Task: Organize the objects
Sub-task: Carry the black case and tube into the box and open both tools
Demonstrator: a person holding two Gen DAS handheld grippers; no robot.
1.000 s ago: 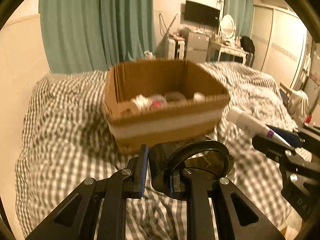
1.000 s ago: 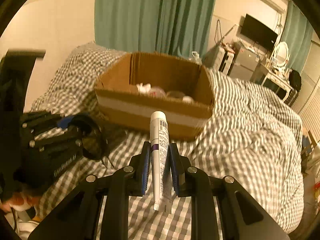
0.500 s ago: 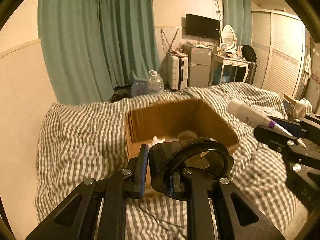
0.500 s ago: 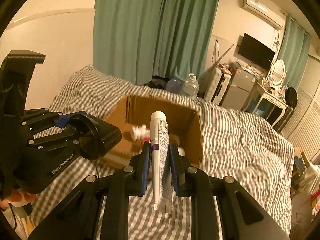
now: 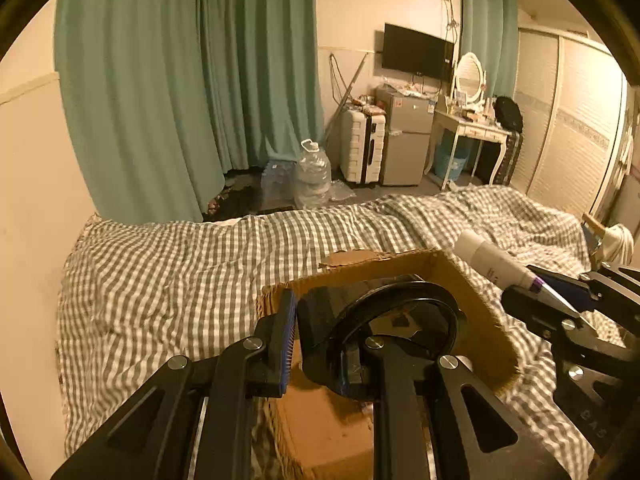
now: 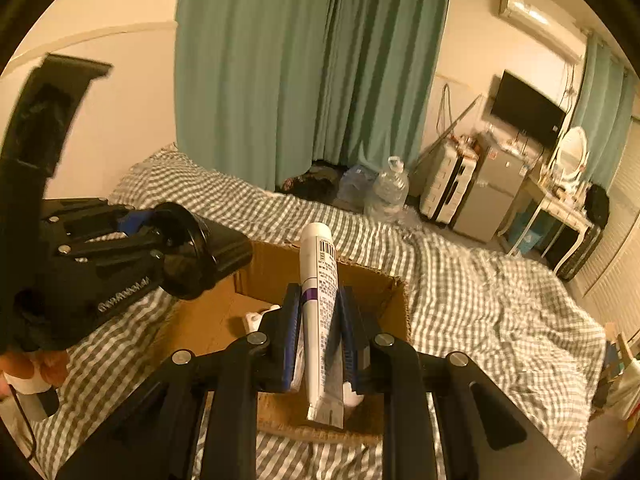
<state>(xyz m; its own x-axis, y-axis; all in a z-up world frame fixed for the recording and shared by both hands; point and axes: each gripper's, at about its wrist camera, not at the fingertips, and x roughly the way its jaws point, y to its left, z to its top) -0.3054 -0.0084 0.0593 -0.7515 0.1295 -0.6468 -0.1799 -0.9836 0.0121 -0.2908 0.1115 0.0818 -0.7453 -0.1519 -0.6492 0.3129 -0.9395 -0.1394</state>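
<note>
Both sets of tongs have come up and forward over the cardboard box [image 6: 280,312] in the last second, so that each camera now looks down past its load into the open top instead of at the taped front wall. The right tongs [image 6: 320,332] are pinching a white tube [image 6: 320,280] with a purple band and a barcode, cap pointing toward twelve o'clock, its crimped end hanging at six o'clock above the near rim. The left tongs [image 5: 316,344] are pressed onto a black pair of headphones [image 5: 384,320], the curved band arching toward one o'clock over the box interior. The box sits on the checked bedspread [image 5: 160,280], and through the right view I can make out a small white item [image 6: 256,316] already lying on its floor; the rest of the contents are hidden behind the tongs. My guess is the sorting is partway through: a few things are already boxed, these two are carried but not yet released, and both still need lowering inside.
</note>
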